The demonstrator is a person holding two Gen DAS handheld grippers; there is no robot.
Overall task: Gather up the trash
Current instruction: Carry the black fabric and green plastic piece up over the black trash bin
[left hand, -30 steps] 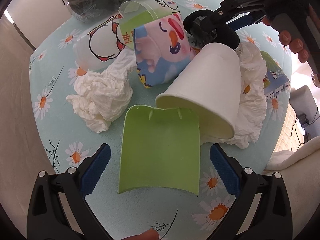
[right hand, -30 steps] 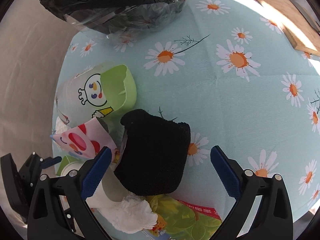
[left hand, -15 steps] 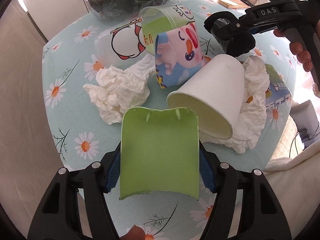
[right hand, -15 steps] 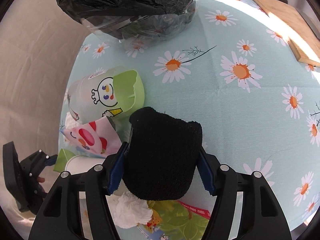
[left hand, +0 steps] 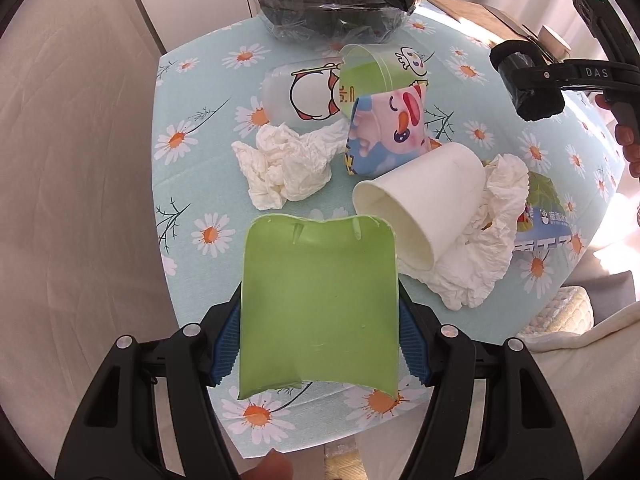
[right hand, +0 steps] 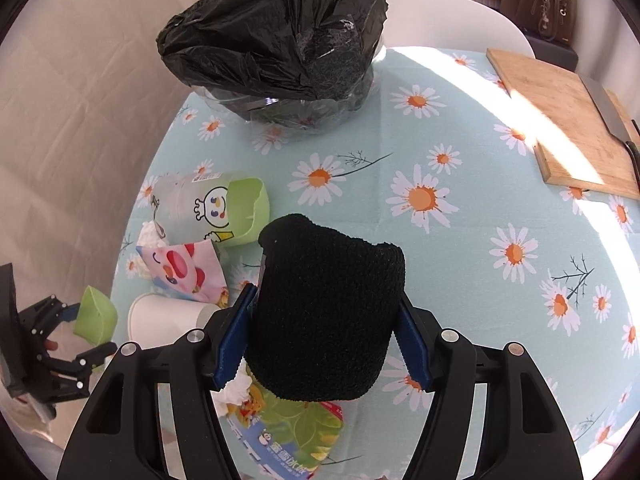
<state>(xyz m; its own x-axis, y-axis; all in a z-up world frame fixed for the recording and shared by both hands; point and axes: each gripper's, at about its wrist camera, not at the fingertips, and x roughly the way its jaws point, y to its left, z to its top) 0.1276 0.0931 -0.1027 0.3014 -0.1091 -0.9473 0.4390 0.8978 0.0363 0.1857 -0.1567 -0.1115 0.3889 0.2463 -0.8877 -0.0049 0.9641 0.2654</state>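
My left gripper (left hand: 320, 344) is shut on a flattened green plastic cup (left hand: 320, 308), held by its sides above the near edge of the daisy tablecloth (left hand: 192, 184). My right gripper (right hand: 324, 332) is shut on a black fuzzy cup sleeve (right hand: 328, 312), lifted over the table; it also shows at the upper right of the left wrist view as the black sleeve (left hand: 536, 92). On the cloth lie a white paper cup (left hand: 424, 204) on its side, two crumpled tissues (left hand: 288, 168) (left hand: 480, 252), a pink cartoon cup (left hand: 388, 132), clear cartoon cups (left hand: 312, 92) and a snack packet (right hand: 288, 428).
A bin lined with a black bag (right hand: 280, 40) stands at the far side of the table. A wooden cutting board (right hand: 560, 120) with a knife (right hand: 608, 108) lies at the far right. A white chair back (right hand: 460, 20) shows behind the table. The table edge drops off at the left.
Both grippers went from wide open to shut, the left on the green cup, the right on the black sleeve. Both have since risen from the table with their loads.
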